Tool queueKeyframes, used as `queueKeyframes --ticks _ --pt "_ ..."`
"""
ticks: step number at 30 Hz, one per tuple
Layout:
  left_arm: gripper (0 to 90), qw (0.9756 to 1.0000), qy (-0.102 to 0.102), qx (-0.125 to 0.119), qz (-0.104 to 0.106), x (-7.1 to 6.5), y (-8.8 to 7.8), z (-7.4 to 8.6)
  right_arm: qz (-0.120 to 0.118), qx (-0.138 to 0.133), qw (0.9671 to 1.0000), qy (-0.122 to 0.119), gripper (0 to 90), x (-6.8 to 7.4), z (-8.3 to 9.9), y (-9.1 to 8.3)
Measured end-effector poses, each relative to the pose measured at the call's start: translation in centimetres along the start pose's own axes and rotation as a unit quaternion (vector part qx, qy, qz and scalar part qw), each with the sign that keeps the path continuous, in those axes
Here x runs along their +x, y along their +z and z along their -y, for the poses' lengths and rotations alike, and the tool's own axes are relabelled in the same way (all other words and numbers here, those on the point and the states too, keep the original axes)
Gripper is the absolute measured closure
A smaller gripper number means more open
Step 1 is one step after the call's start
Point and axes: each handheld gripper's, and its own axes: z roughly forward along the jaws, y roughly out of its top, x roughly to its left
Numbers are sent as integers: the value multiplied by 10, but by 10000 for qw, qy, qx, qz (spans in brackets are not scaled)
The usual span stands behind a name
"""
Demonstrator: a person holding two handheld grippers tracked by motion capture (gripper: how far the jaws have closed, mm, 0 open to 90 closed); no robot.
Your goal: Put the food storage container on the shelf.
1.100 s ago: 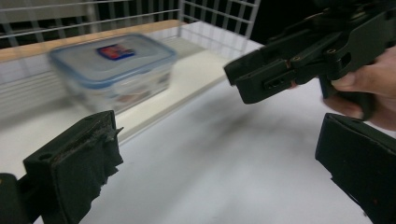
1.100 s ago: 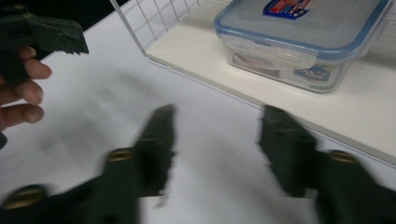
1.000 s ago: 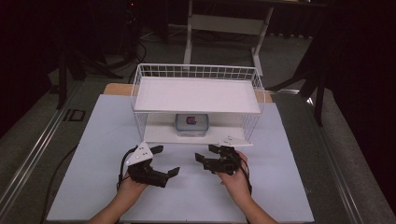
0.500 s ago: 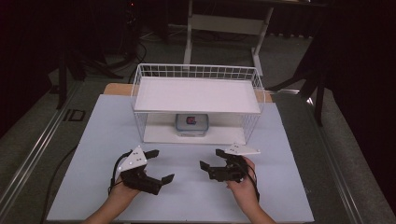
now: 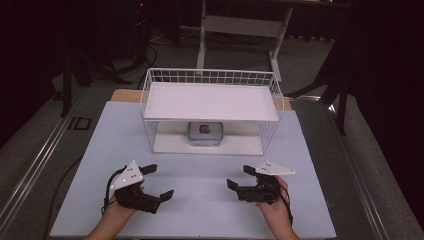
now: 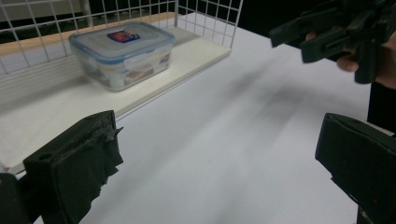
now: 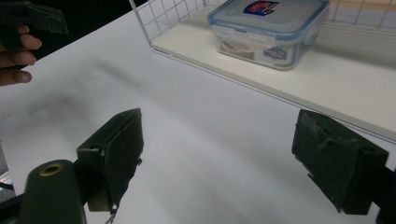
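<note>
Left gripper (image 5: 159, 181): lower left of the high view, jaws spread wide, clamped on nothing.
Right gripper (image 5: 239, 177): lower right of centre, jaws likewise apart and empty.
Clear plastic box with blue-rimmed lid (image 5: 205, 133): centre of the frame, on the bottom board of the white wire shelf rack (image 5: 210, 102), under its upper shelf.
White table surface (image 5: 200, 165): bare between grippers and rack.

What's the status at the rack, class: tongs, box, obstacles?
Left tongs open, right tongs open, both empty. Box lidded on rack bottom shelf. Table between: no obstacle.
</note>
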Motion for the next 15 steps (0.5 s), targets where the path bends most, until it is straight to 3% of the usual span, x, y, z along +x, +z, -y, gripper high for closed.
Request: queueKeyframes --ticks 10,15 --pt "6 9999 -74 115 -71 3 -3 16 14 -21 10000 -37 165 -10 15 -19" --pt "6 9996 13 250 -154 4 -5 20 27 -44 10000 -10 164 -14 22 -22"
